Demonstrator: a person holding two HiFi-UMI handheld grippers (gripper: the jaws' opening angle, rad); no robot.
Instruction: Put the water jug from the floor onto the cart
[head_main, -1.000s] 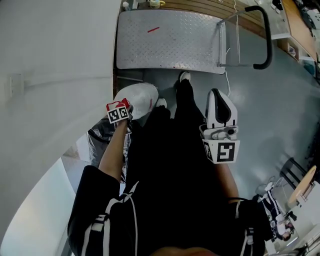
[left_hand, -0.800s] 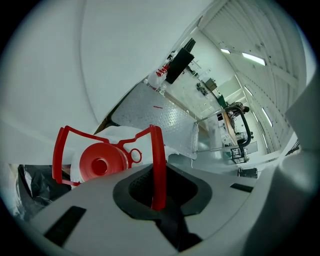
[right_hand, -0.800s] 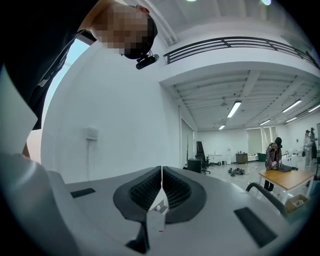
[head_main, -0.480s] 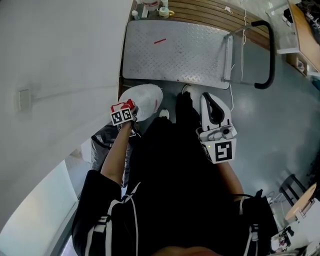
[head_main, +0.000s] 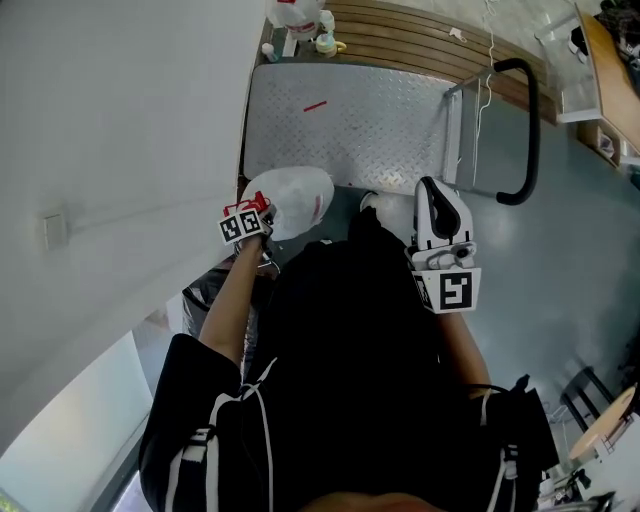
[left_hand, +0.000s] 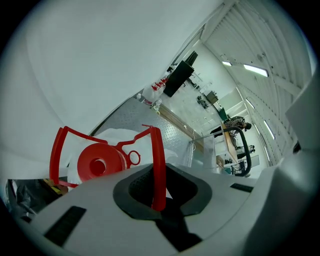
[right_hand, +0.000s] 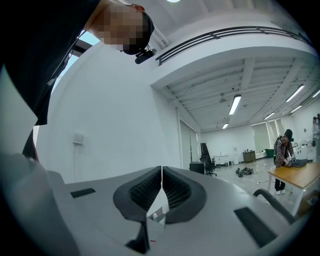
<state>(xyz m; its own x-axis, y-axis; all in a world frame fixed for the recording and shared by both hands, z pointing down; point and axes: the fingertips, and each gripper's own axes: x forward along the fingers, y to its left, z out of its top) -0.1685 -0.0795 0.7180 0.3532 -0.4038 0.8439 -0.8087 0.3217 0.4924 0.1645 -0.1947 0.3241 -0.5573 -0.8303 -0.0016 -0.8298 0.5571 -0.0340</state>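
Operator: Since a second ago both grippers have drawn nearer the cart (head_main: 380, 135). The water jug (head_main: 295, 195), then short of the deck, now overlaps its near edge in the head view.

Supervisor: Left gripper?

Operator: I find the left gripper (head_main: 250, 222) clamped on the jug's red handle (left_hand: 158, 165), and the strap runs down between the pads. The jug hangs beneath it with its red cap (left_hand: 102, 162) towards the camera, at the cart's near left corner. I cannot tell whether it rests on anything.

Supervisor: Right gripper?

Operator: The right gripper (head_main: 438, 192) has its jaws together with nothing between them. It is held near the deck's near edge, well apart from the jug.

Supervisor: Obstructions?

Operator: A white wall (head_main: 120, 120) runs just beside the cart's left edge and the jug. A black bag (head_main: 205, 300) lies between my left arm and that wall. Bottles (head_main: 300, 15) stand beyond the deck's far left corner, beside wooden slats (head_main: 430, 40). The cart's black push bar (head_main: 530, 120) rises at the right end. A red mark (head_main: 315, 105) shows on the deck.
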